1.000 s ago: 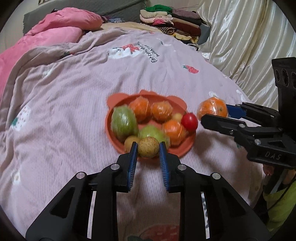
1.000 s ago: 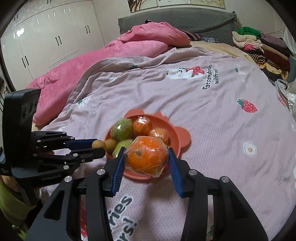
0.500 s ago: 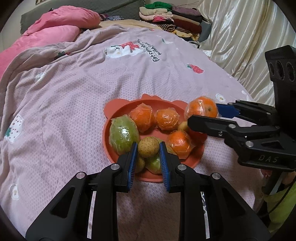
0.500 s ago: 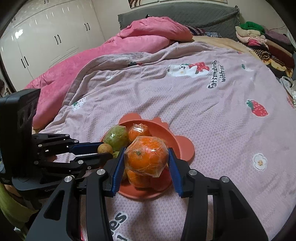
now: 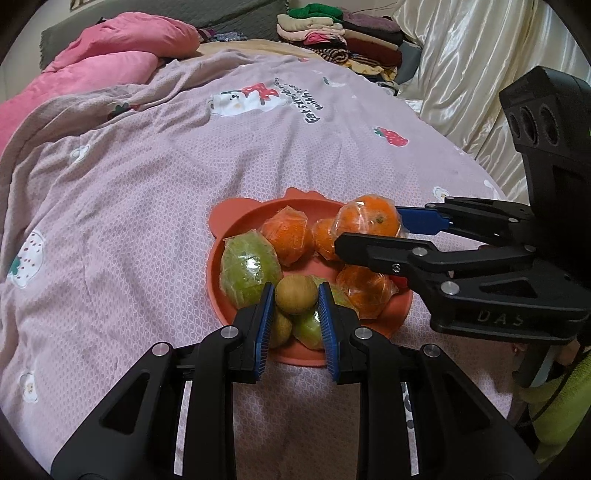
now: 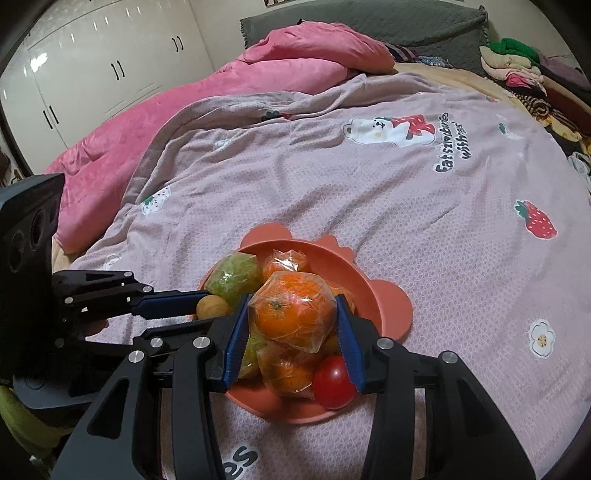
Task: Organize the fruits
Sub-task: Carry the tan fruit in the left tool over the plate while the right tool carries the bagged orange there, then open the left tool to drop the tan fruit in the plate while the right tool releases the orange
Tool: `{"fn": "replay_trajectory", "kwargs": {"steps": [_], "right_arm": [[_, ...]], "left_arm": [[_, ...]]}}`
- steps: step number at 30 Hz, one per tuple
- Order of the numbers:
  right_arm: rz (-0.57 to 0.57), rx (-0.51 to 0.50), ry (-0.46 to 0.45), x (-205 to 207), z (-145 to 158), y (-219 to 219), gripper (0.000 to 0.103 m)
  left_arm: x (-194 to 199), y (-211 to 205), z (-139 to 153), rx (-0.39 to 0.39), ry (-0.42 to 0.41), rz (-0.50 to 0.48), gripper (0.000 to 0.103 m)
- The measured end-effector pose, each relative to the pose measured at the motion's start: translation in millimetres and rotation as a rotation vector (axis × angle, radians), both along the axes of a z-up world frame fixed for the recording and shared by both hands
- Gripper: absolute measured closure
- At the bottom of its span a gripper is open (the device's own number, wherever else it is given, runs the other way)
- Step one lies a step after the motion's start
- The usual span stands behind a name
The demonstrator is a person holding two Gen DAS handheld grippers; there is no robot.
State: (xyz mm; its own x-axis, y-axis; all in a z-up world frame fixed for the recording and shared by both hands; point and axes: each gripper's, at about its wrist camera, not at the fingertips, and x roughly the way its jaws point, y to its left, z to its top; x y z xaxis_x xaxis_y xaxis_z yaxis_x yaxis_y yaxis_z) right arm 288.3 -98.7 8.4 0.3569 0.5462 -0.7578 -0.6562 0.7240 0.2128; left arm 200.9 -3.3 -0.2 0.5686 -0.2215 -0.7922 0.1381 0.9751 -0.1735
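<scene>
An orange-red bowl with ear-shaped tabs point(image 5: 236, 236) point(image 6: 380, 295) sits on the bed and holds several wrapped oranges, green wrapped fruits and a red tomato point(image 6: 334, 382). My left gripper point(image 5: 296, 295) is shut on a small round brown fruit point(image 5: 296, 294) point(image 6: 212, 307) just above the bowl's near-left side. My right gripper point(image 6: 293, 314) is shut on a plastic-wrapped orange point(image 6: 293, 312) point(image 5: 369, 218), held over the bowl's fruit pile. In the left wrist view the right gripper reaches in from the right across the bowl.
The bowl rests on a mauve strawberry-print blanket point(image 5: 184, 155). A pink duvet point(image 6: 221, 85) lies at the back left, folded clothes point(image 5: 332, 26) are stacked at the far right, and a satin curtain point(image 5: 472, 74) hangs right. White wardrobes point(image 6: 92, 74) stand beyond.
The right gripper carried the wrapped orange from beside the bowl to over its fruit. The left gripper with the brown fruit moved from the bowl's near rim to above the fruit.
</scene>
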Motion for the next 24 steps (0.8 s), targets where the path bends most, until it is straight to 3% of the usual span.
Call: {"fn": "replay_trajectory", "kwargs": {"steps": [17, 24], "right_arm": [[-0.013, -0.001, 0.021, 3, -5, 1, 0.057], [-0.033, 0.022, 0.021, 3, 0, -6, 0.047]], "left_arm": [[-2, 0, 0, -0.003, -0.002, 0.000, 0.086], [-3, -1, 1, -0.001, -0.001, 0.000, 0.086]]}}
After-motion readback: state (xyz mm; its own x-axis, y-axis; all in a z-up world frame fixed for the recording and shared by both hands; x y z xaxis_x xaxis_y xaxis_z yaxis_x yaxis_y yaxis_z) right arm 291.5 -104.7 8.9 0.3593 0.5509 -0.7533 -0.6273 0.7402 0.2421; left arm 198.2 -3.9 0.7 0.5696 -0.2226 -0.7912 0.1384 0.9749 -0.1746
